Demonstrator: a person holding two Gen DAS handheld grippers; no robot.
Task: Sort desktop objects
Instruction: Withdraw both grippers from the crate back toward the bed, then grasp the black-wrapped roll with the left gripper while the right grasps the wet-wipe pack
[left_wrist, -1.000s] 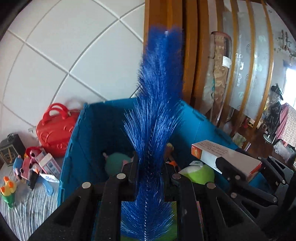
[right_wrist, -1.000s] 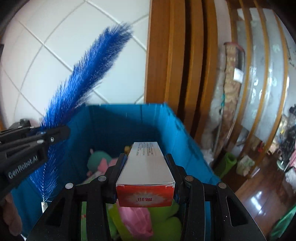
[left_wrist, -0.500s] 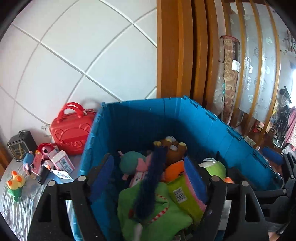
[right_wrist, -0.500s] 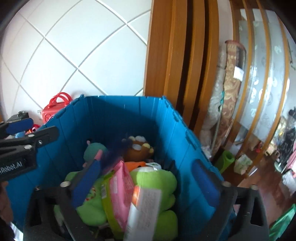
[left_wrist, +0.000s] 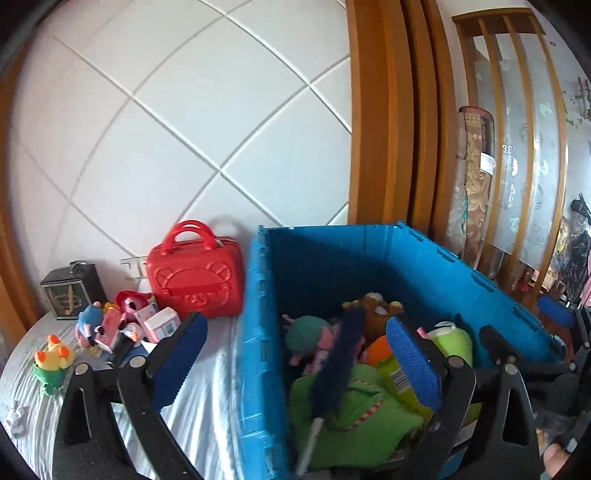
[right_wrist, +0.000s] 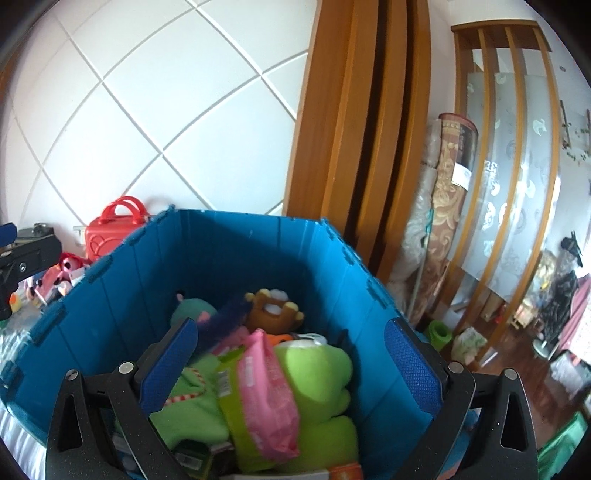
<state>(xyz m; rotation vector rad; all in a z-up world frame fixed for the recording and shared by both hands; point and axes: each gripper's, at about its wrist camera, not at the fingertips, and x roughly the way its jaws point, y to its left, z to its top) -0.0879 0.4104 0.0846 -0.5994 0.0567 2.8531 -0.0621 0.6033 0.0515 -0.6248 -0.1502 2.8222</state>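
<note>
A blue bin (left_wrist: 258, 332) (right_wrist: 110, 295) holds plush toys and packets. The blue feather brush (left_wrist: 340, 362) (right_wrist: 225, 317) lies loose inside it, across a green plush (left_wrist: 354, 410). My left gripper (left_wrist: 295, 323) straddles the bin's left wall; its jaws are opening and the pads press on nothing. My right gripper (right_wrist: 290, 326) stands open over the bin, above a pink packet (right_wrist: 266, 391) and a light green plush (right_wrist: 317, 369). An orange and white box end (right_wrist: 345, 472) peeks out at the bottom edge, free of the fingers.
Left of the bin, on a striped cloth (left_wrist: 207, 406), stand a red toy suitcase (left_wrist: 195, 280), a heap of small pink toys (left_wrist: 122, 328), a yellow-green toy (left_wrist: 51, 365) and a black box (left_wrist: 70, 295). Rolled rugs (right_wrist: 450, 221) lean against a wooden frame on the right.
Both grippers opened. The brush dropped from the left one and the box from the right one into the bin. The left gripper then swung left, over the bin's wall.
</note>
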